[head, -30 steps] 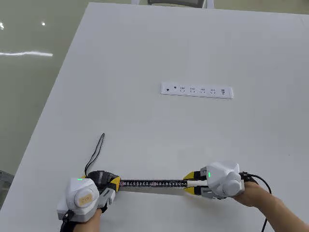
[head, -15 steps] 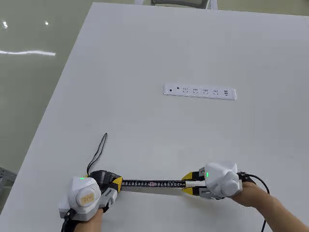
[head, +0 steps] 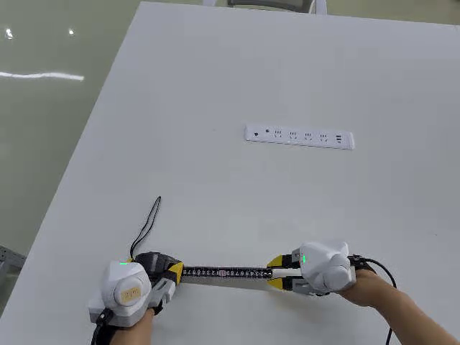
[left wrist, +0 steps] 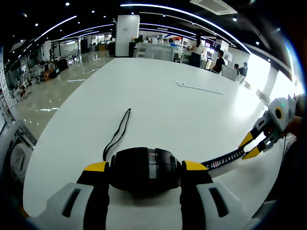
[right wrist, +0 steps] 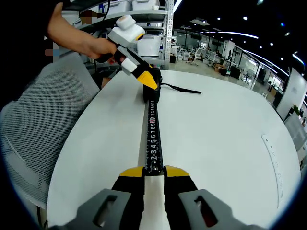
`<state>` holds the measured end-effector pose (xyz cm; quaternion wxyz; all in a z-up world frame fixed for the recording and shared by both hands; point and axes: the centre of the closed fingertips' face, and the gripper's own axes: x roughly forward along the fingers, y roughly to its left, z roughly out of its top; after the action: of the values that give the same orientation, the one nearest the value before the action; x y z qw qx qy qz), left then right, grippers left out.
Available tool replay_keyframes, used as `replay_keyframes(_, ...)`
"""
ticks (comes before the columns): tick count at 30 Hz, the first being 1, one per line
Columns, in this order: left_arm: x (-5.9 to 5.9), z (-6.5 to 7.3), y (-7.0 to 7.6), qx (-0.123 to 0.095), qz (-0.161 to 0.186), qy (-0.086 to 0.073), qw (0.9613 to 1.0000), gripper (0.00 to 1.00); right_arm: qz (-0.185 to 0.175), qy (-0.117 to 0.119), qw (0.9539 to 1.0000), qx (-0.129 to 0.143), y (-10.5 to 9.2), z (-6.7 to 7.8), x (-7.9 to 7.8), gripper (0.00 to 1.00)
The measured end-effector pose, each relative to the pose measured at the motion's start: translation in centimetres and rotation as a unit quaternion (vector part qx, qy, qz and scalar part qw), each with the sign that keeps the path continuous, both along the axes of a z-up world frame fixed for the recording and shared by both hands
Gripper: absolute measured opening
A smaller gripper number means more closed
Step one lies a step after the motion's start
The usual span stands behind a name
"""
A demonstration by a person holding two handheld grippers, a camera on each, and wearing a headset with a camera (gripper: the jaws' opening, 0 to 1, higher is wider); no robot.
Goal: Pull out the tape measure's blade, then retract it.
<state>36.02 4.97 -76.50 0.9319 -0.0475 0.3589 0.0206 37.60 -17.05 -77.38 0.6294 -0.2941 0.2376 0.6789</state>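
R claw (head: 275, 273) nearer case (head: 154, 264); blade (head: 226, 272) tip hidden.

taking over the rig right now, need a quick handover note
Left hand-held gripper: shut on the tape measure case, on the white table near its front edge.
Right hand-held gripper: shut on the tip of the blade.
Done: the blade is pulled out and stretched between the two grippers.
Left: retract it, probably by guiding the tip back toward the case, then let go.
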Motion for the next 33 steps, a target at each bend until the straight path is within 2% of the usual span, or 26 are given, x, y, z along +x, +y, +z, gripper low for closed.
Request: replay_keyframes(33,0.1,-0.2,0.2,-0.006,0.0,0.001,1.0,0.57,0.014,0.002,0.9999,0.006,2.4,0.0,-0.1,0.13)
